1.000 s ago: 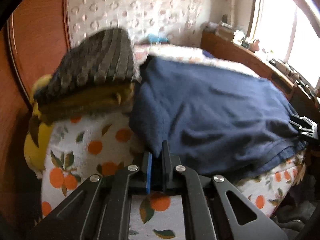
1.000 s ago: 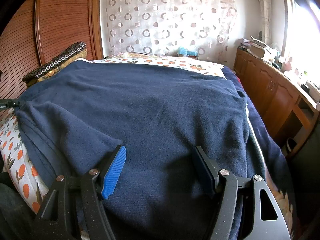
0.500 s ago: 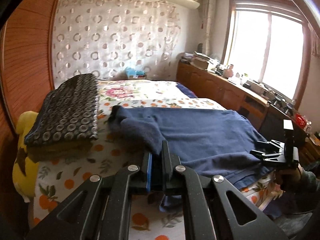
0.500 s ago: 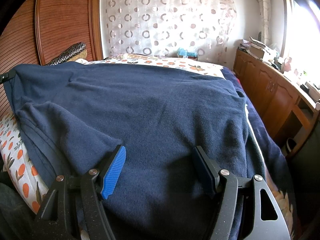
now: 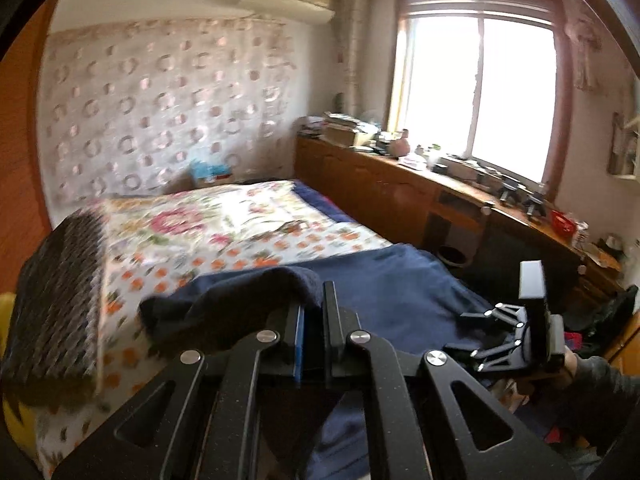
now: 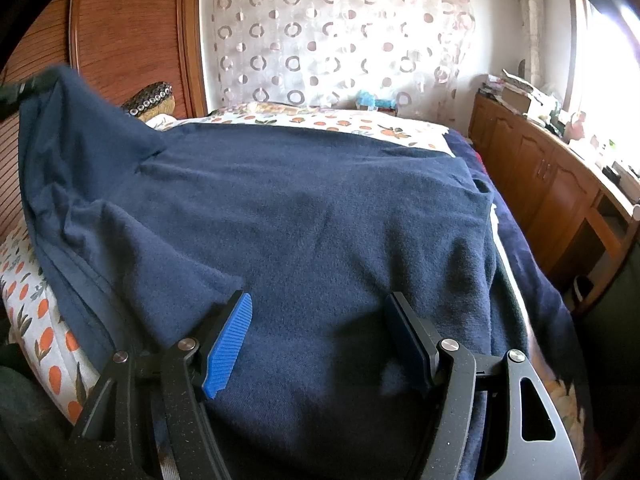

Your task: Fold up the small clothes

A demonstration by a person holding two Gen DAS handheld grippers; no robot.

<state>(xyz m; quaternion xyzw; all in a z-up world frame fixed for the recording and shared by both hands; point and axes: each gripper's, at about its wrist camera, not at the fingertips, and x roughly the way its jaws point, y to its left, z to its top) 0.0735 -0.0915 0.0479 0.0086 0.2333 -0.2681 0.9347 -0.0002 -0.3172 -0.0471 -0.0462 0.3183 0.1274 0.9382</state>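
A navy fleece garment (image 6: 320,220) lies spread over the bed. My left gripper (image 5: 314,304) is shut on its left edge, and the fabric bunches over the fingertips and hangs down beneath them. In the right wrist view that corner (image 6: 60,128) is raised well above the bed at the far left, where a bit of the left gripper (image 6: 16,92) shows. My right gripper (image 6: 320,304) stands open just over the near part of the garment, with nothing pinched between its pads. In the left wrist view it sits at the right (image 5: 500,336), held by a hand in a dark sleeve.
The bed has an orange-print sheet (image 5: 240,232). A dark patterned pillow (image 5: 60,292) lies at its left by the wooden headboard (image 6: 128,32). A long wooden cabinet (image 5: 400,196) cluttered with items runs along the right under the window (image 5: 480,92).
My left gripper has risen and swung with the garment's edge in it, so the left corner now stands lifted off the bed. The right gripper has stayed still.
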